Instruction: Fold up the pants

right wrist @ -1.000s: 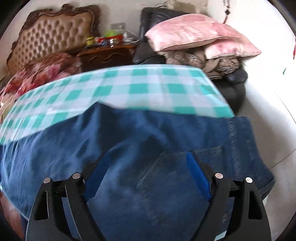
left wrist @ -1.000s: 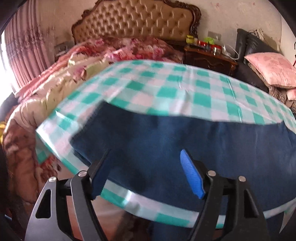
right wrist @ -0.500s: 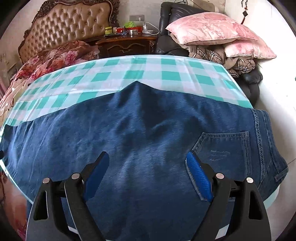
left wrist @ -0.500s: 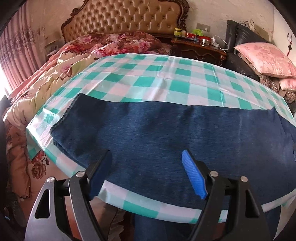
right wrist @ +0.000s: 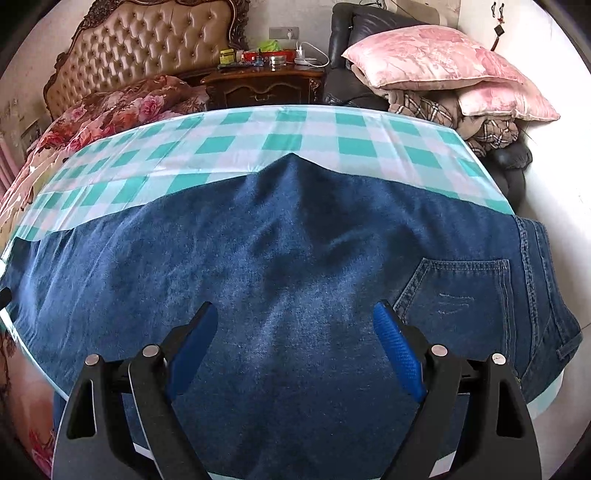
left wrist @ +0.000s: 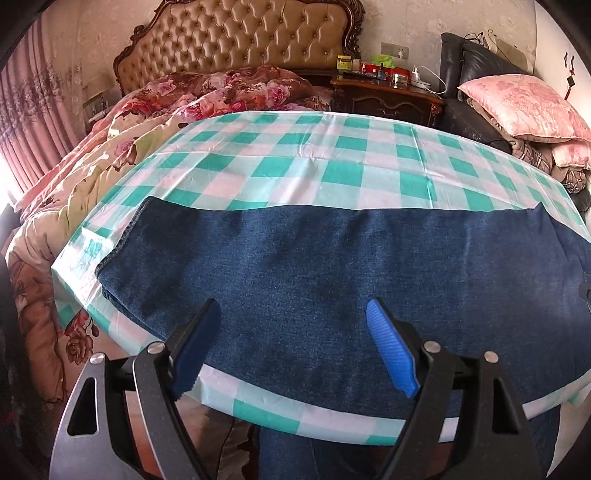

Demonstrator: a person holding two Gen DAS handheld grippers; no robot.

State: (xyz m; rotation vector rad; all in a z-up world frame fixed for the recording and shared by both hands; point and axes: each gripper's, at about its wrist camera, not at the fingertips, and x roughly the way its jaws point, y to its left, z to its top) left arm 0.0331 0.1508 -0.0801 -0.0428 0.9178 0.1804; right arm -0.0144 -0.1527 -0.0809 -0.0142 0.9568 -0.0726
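Bedroom setup: counter wearing a green-and-white checked cloth, sitting between a bed with a floral quilt and tufted headboard on the left and a dark sofa piled with pink pillows on the right. Wooden nightstand with small jars and a charger standing behind the far edge.

Jeans lying flat along the counter's near edge, long axis running left-right, parallel to that edge. Leg hems pointing to the left end, stopping just short of the near-left corner. Waistband and back pocket pointing right, waist end hanging over the right edge. Crotch point poking toward the far edge near the counter's middle. Some denim also draping down over the near edge below both cameras.

Far half of the counter showing only bare cloth. Narrow cloth strip showing at the near edge under the left claw.

Left claw released, fingers spread wide, hovering over the leg section near the near edge. Right claw released too, spread wide over the seat area, left of the pocket. Neither one gripping fabric.
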